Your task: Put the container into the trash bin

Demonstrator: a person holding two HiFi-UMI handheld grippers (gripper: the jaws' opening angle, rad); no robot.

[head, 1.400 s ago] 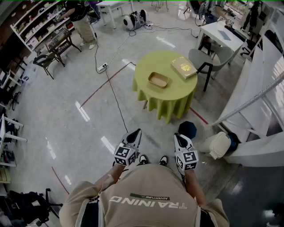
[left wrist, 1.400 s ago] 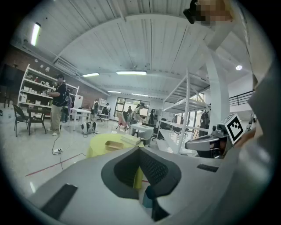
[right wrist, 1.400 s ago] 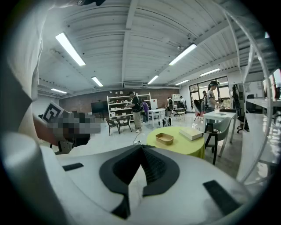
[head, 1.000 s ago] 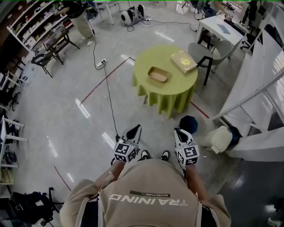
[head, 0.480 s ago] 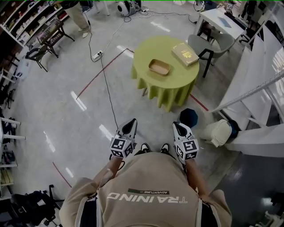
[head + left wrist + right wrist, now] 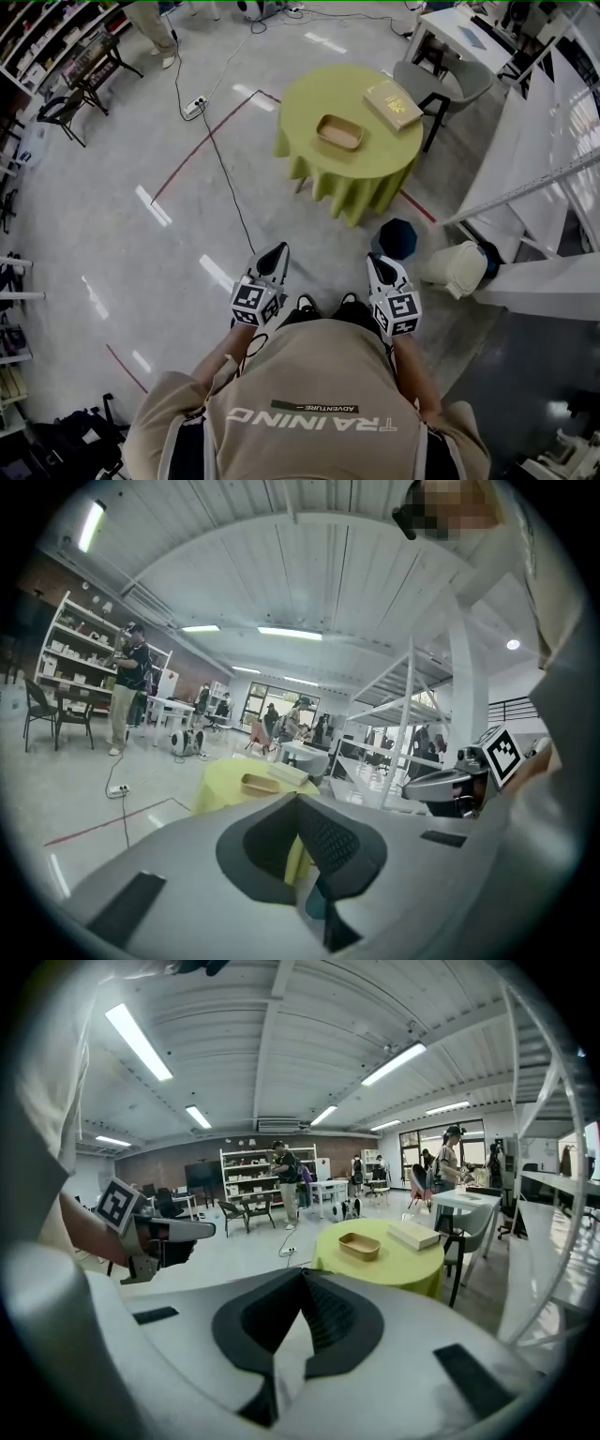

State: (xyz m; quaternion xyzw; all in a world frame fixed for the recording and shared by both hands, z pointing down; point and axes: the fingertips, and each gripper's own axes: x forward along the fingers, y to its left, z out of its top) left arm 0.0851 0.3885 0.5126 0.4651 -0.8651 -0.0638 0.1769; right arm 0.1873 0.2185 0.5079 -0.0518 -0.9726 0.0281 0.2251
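Observation:
The container is a shallow tan tray on a round table with a yellow-green cloth. It also shows as the container in the right gripper view and as the container in the left gripper view. A dark blue trash bin stands on the floor at the table's near right side. My left gripper and right gripper are held out side by side over the floor, well short of the table. Both are shut and hold nothing. The left gripper and right gripper have their jaws meeting at a point.
A tan book or box lies on the table beside the container. A grey chair stands behind the table, and a black cable runs across the floor. A white sack and white shelving are at the right. A person stands far left.
The person carrying the grippers has walked a little toward the table, and both grippers moved forward with them. Table and bin sit higher in the head view. Both stay shut and empty.

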